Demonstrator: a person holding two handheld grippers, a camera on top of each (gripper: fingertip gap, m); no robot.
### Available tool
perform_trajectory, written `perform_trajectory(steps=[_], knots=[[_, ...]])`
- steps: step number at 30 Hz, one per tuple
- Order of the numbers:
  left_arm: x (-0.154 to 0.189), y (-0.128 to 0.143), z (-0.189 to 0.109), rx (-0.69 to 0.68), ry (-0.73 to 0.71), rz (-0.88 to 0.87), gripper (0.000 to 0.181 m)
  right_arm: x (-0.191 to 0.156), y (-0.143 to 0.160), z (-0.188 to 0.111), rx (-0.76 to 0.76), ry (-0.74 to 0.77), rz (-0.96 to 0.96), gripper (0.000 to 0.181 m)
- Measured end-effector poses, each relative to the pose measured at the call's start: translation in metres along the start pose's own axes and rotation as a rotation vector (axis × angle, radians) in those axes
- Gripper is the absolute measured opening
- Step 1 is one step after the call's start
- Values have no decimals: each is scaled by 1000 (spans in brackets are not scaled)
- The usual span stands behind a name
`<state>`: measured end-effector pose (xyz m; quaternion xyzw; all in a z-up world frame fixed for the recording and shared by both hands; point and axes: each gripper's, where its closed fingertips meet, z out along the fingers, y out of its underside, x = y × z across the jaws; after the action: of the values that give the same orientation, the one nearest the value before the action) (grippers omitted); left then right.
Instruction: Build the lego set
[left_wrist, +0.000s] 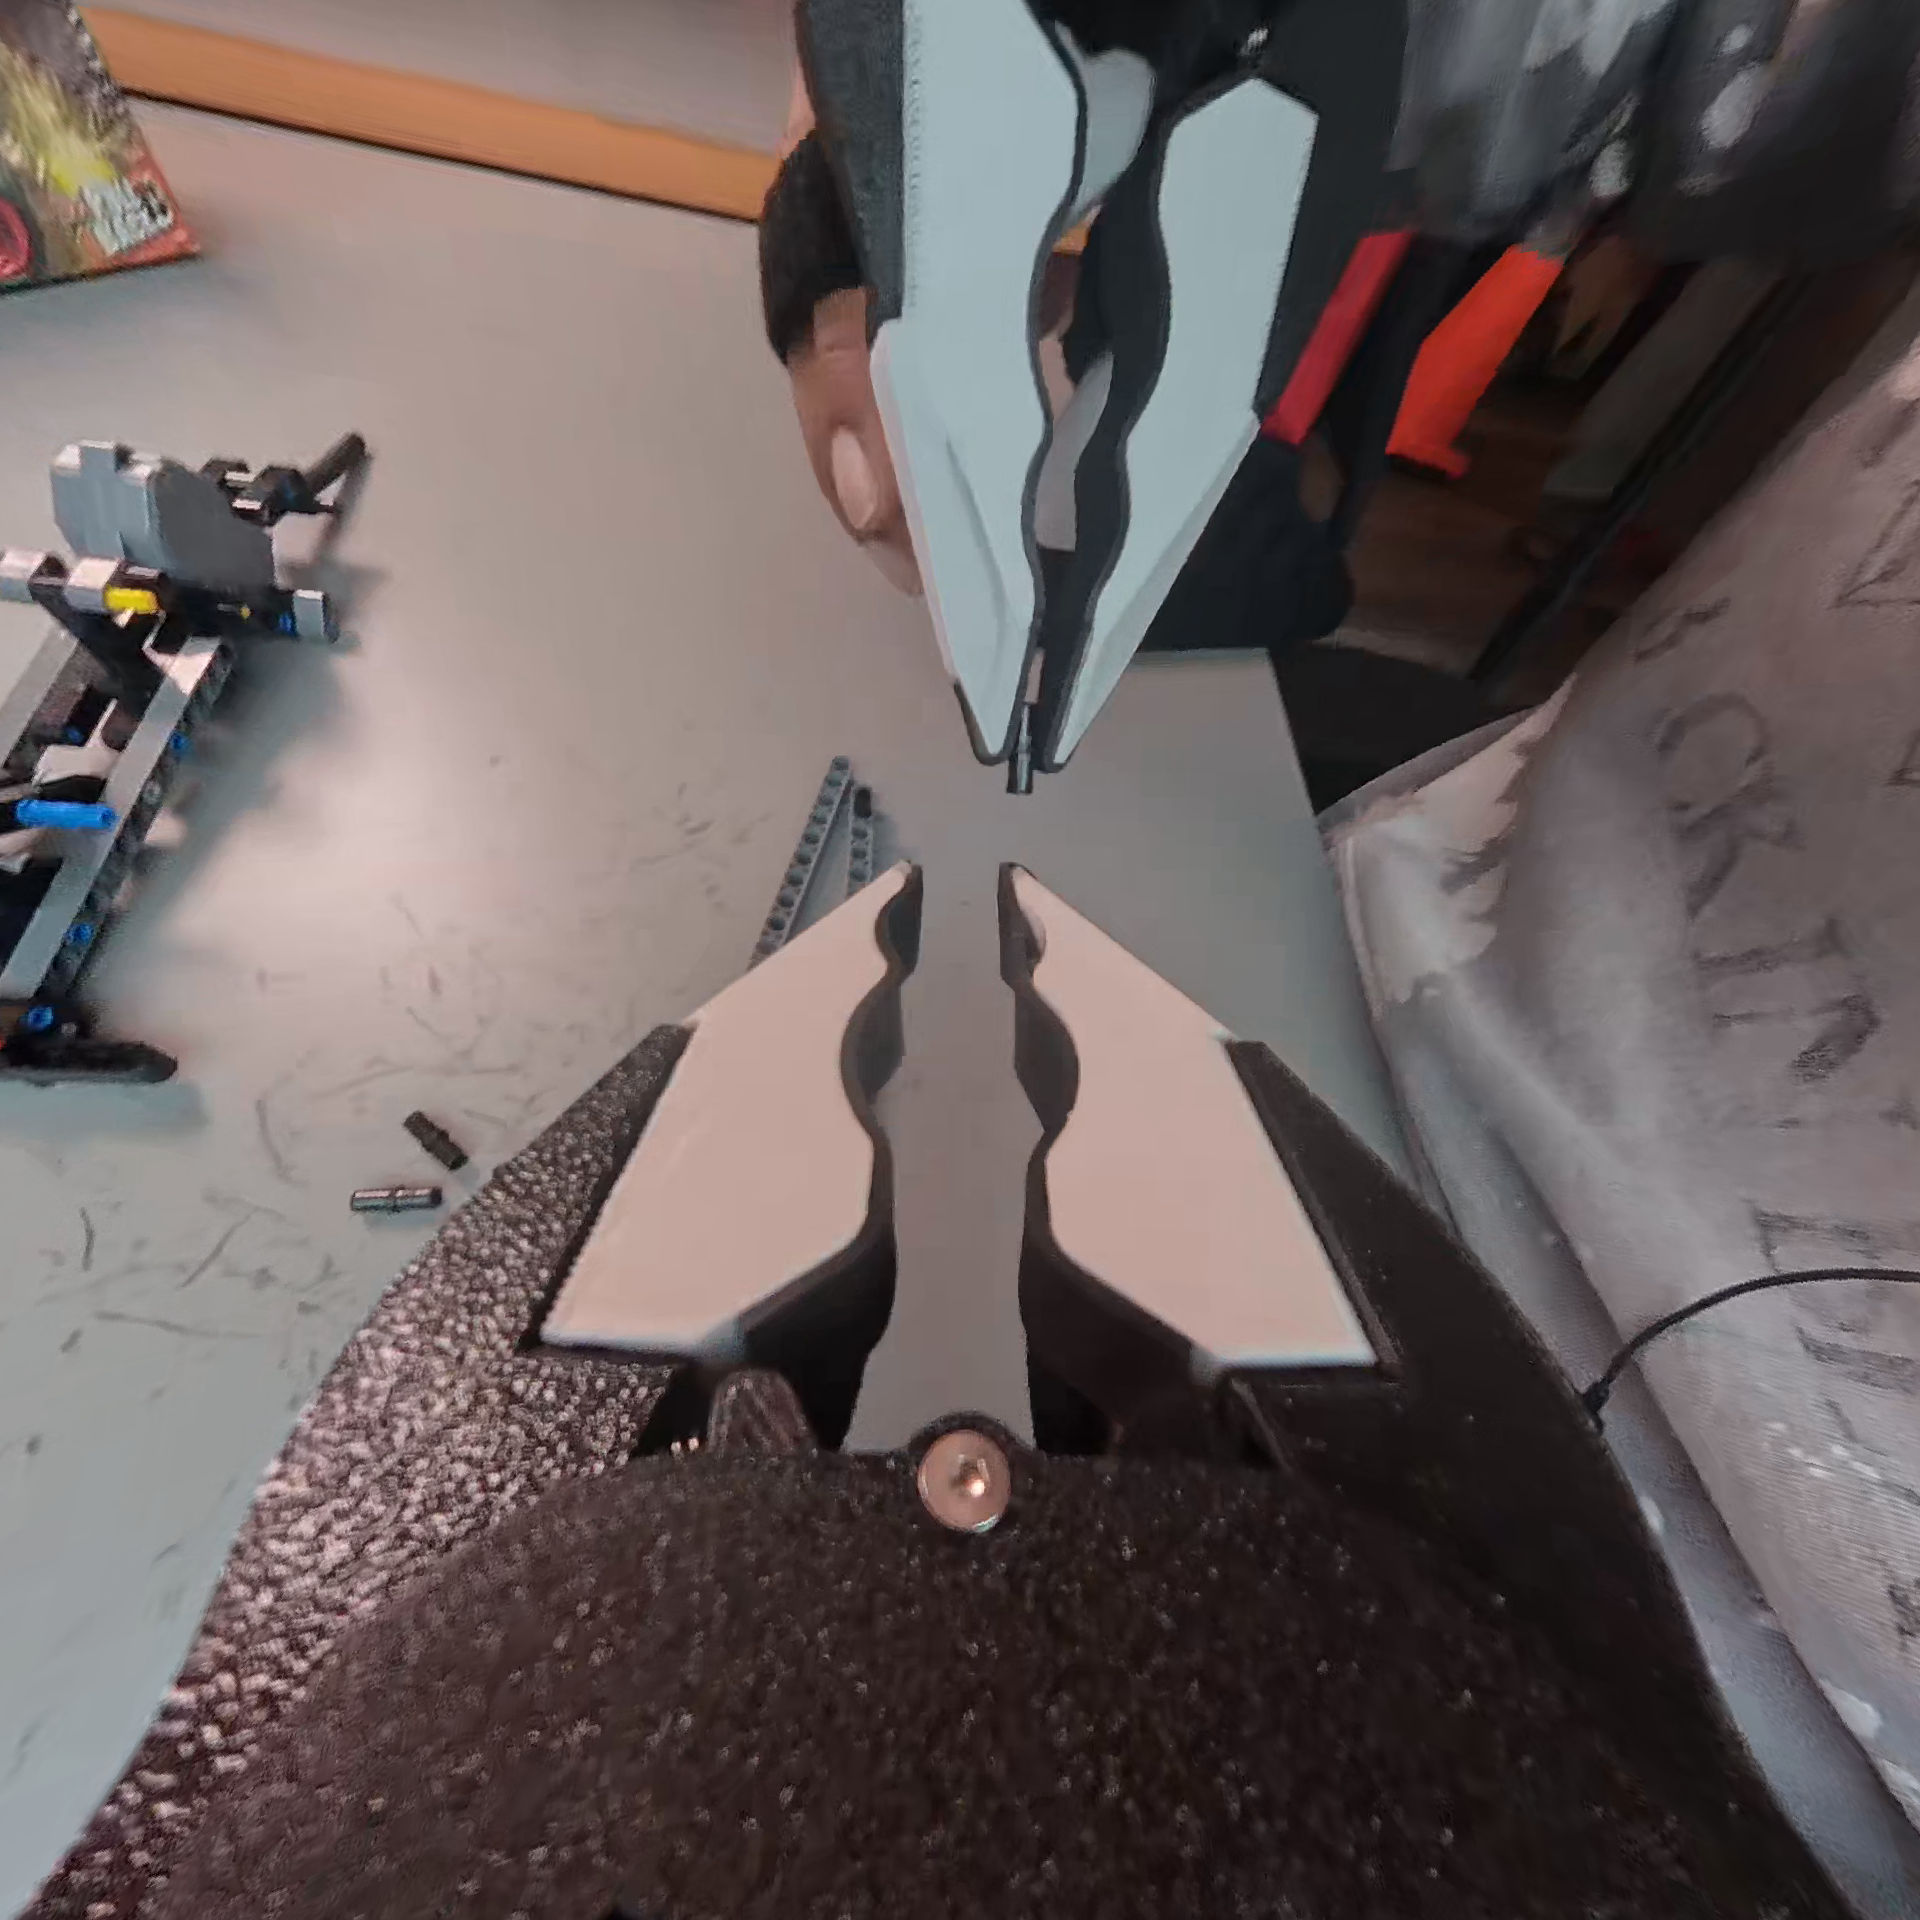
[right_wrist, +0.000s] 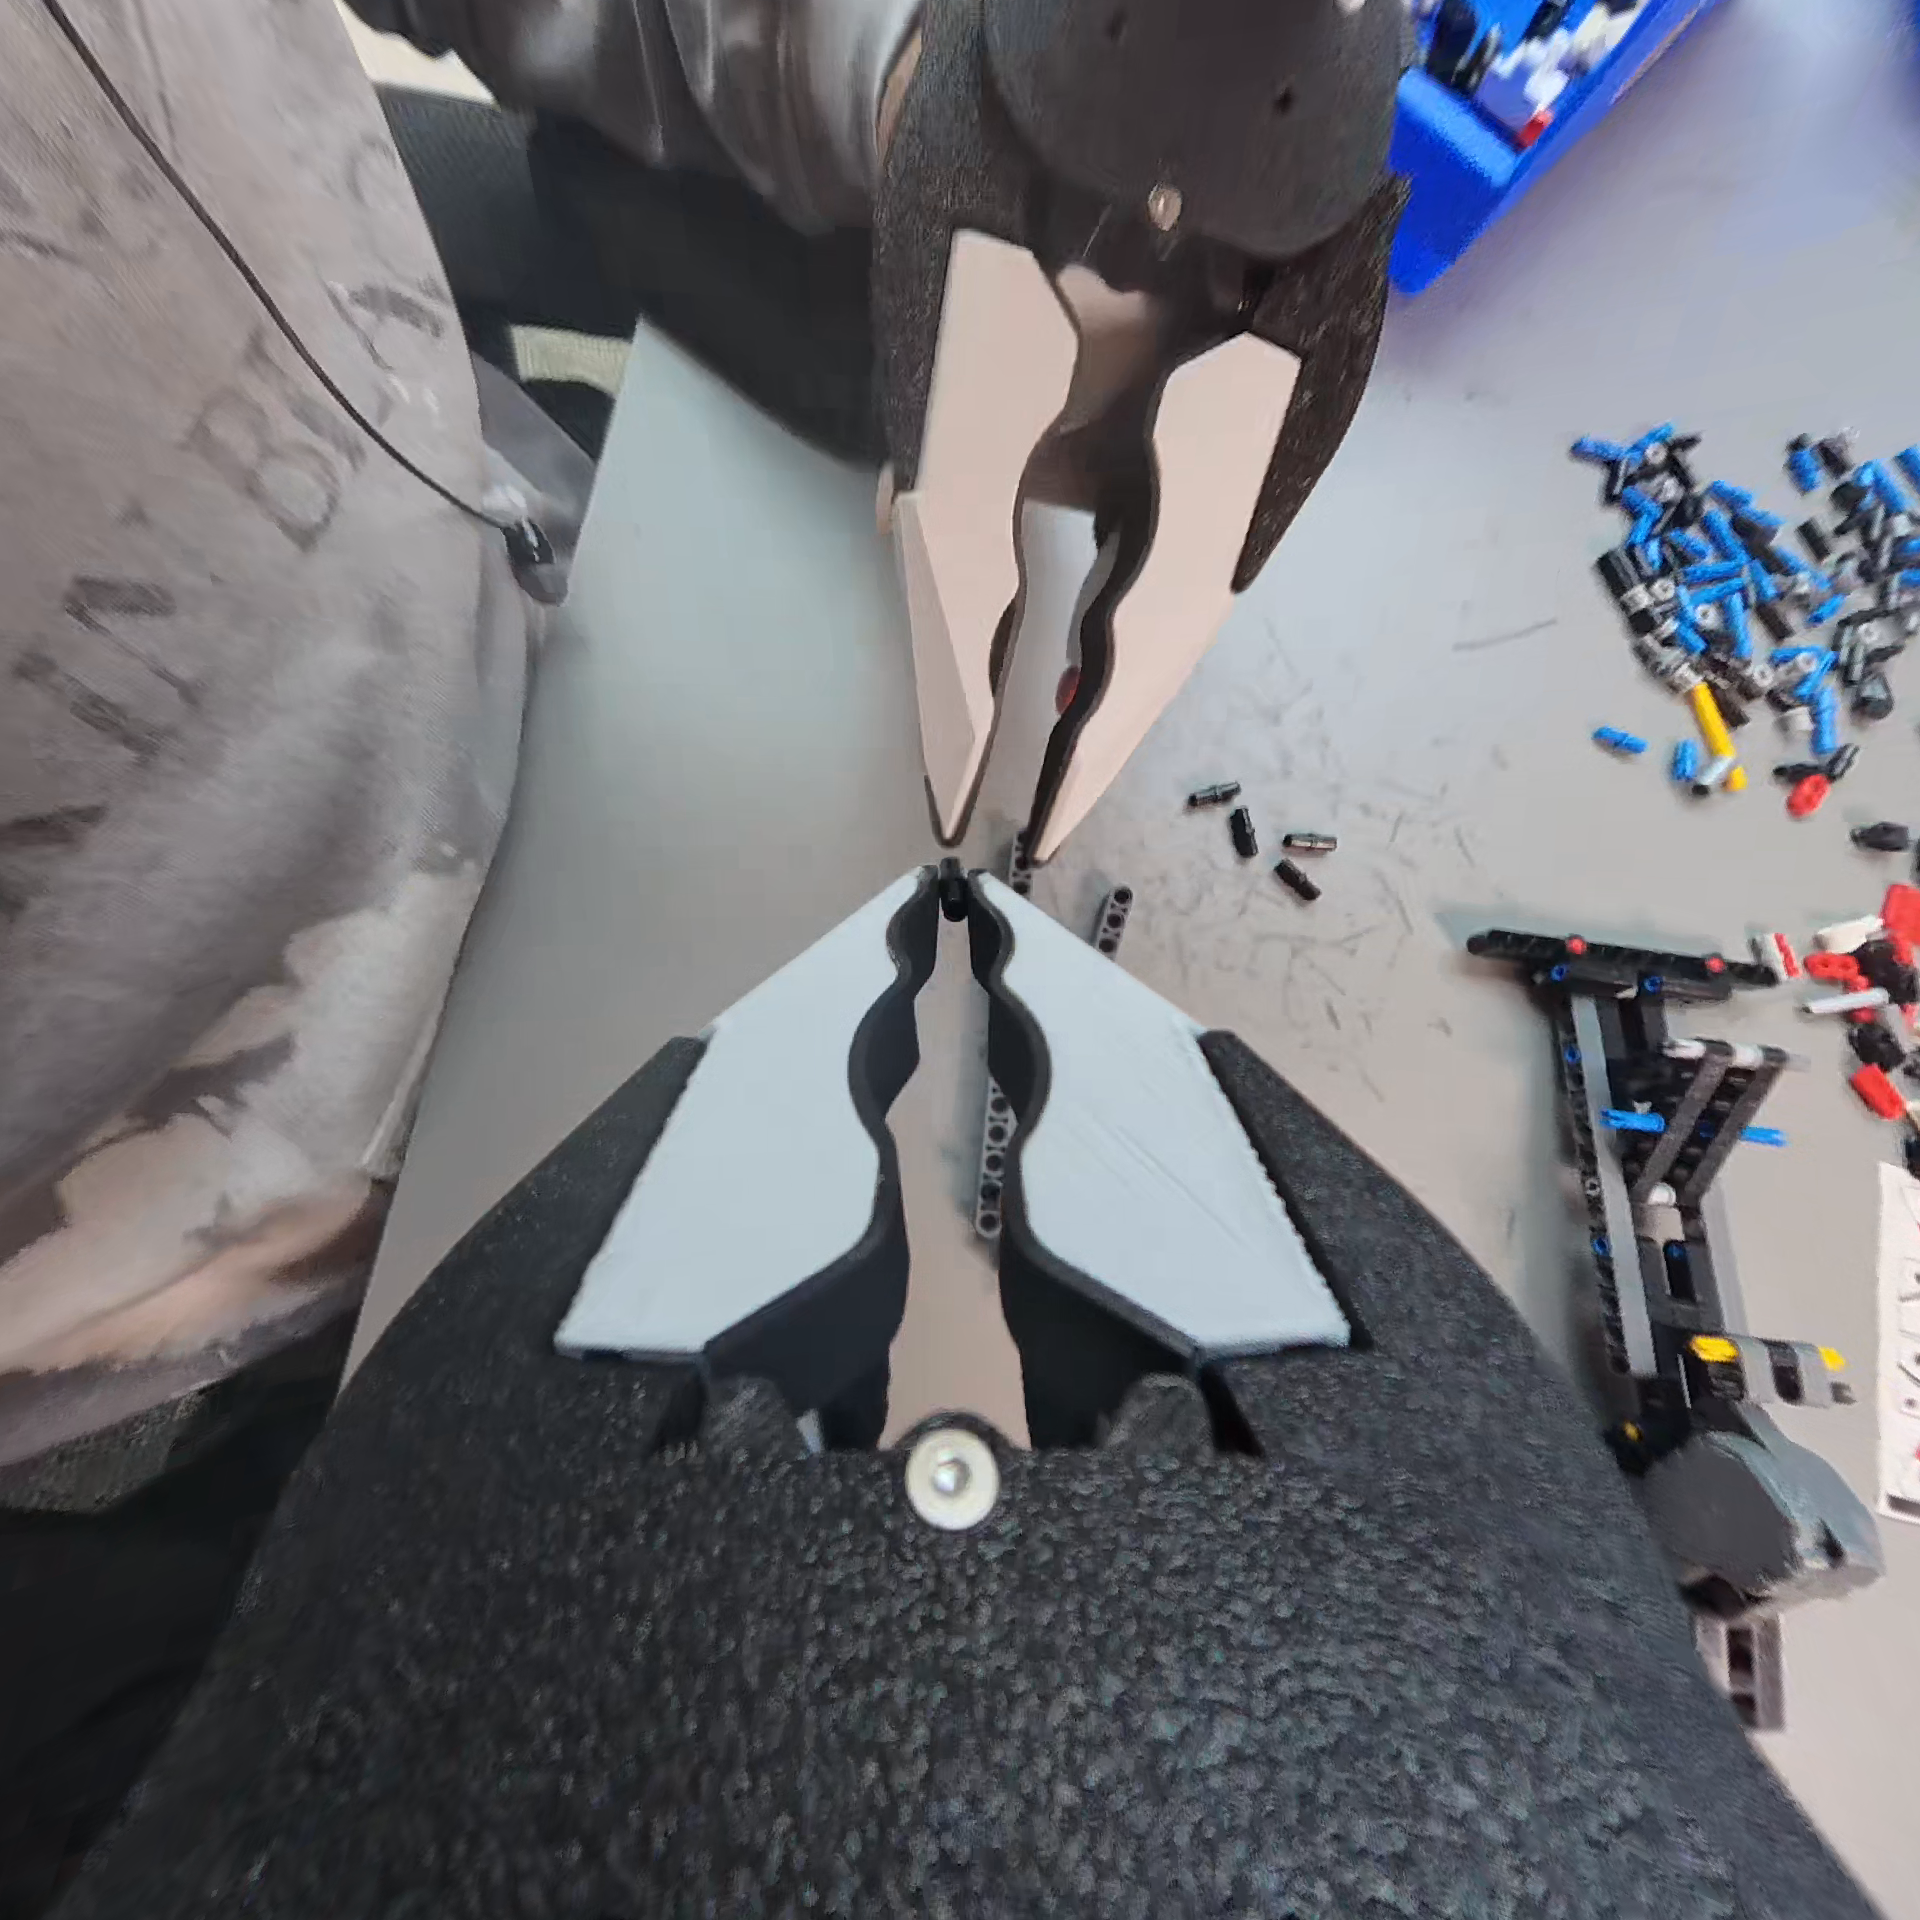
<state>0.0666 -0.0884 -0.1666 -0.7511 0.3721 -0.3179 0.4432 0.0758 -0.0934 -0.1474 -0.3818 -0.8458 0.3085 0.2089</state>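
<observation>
My right gripper (right_wrist: 950, 883) is shut on a small black pin (right_wrist: 949, 896) that sticks out past its tips. In the left wrist view the right gripper (left_wrist: 1023, 743) comes down from the top, with the pin (left_wrist: 1021, 774) pointing at my left gripper (left_wrist: 961, 878). The left gripper is open and empty, tip to tip with the right one a short way above the table; it also shows in the right wrist view (right_wrist: 997, 836). A long grey beam (left_wrist: 821, 862) lies on the table under both grippers (right_wrist: 995, 1143). The partly built black and grey model (left_wrist: 125, 644) lies off to the side (right_wrist: 1683, 1195).
Loose black pins (left_wrist: 434, 1138) lie near the beam (right_wrist: 1262, 842). A pile of blue and black pins (right_wrist: 1745, 603), red pieces (right_wrist: 1870, 987), a blue bin (right_wrist: 1475, 177) and the set's box (left_wrist: 73, 156) stand farther off. A person's grey shirt (right_wrist: 208, 727) is at the table edge. Less than 4 cm separates the two grippers' tips.
</observation>
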Motion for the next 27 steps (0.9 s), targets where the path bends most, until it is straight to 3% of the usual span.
perform_trajectory(steps=[13, 17, 27], knots=[[51, -38, -21, 227, 448, -236, 6, -22, -42, -13, 159, 31, -169, 5], [61, -46, -30, 281, 597, -336, 13, -26, -50, -15, 182, 45, -218, 5], [63, -53, -37, 321, 660, -387, 5, -28, -60, -19, 211, 70, -241, 6]])
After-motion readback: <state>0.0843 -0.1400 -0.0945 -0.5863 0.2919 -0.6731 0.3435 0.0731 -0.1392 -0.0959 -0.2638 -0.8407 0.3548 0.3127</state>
